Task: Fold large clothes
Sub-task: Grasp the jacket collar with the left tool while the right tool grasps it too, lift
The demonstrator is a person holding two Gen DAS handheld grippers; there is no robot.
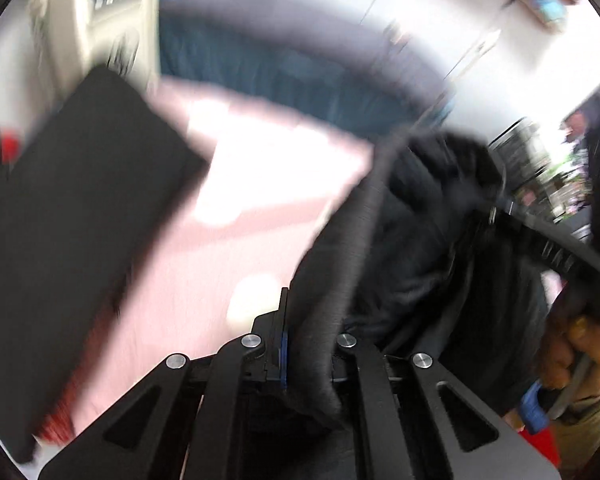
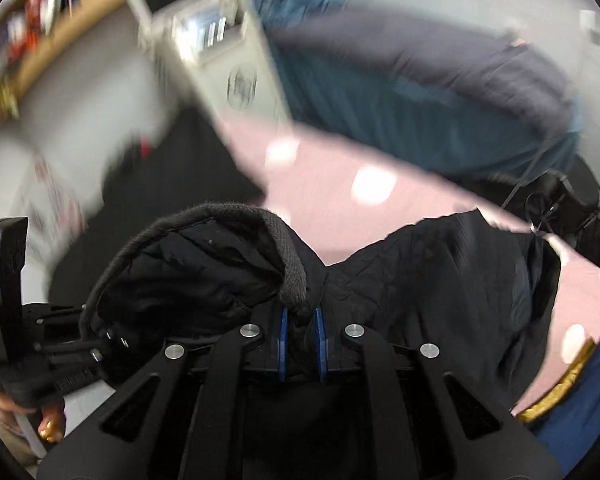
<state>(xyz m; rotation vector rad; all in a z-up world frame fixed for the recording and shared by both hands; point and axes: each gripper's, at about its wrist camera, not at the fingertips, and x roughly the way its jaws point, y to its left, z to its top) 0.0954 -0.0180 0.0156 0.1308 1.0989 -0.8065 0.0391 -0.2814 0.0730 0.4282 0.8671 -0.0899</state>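
Note:
A large black jacket [image 1: 428, 232] with a grey ribbed hem hangs between my two grippers above a pink spotted bedsheet [image 1: 204, 232]. My left gripper [image 1: 308, 344] is shut on the ribbed edge [image 1: 340, 264], which runs up and right. In the right wrist view my right gripper [image 2: 300, 320] is shut on the ribbed band [image 2: 292, 256] of the jacket [image 2: 440, 280]; the quilted lining bulges to its left. The other gripper [image 2: 52, 344] shows at lower left there, and at right in the left wrist view [image 1: 572, 264].
A folded black garment [image 1: 72, 240] lies on the sheet at left. The pink sheet [image 2: 360, 204] stretches ahead. A dark teal bedspread [image 2: 420, 104] and a white appliance [image 2: 228, 56] stand behind. A blue and gold cloth [image 2: 572, 392] lies at lower right.

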